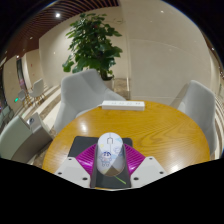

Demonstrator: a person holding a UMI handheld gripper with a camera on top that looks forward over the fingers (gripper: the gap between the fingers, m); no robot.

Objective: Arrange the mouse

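- At 9 o'clock, a grey chair [78, 92] stands beside the round wooden bench [150, 128].
- At 6 o'clock, the hand-held gripper [109, 166] appears clamped on a white mouse [109, 152], both pads touching it.
- Likely step: carrying; next, set it down squarely.

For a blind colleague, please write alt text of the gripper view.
A white computer mouse sits between the gripper fingers with purple pads, over a dark mouse mat on a round wooden table. Beyond it lie a flat white box, pale chairs and a leafy green plant.
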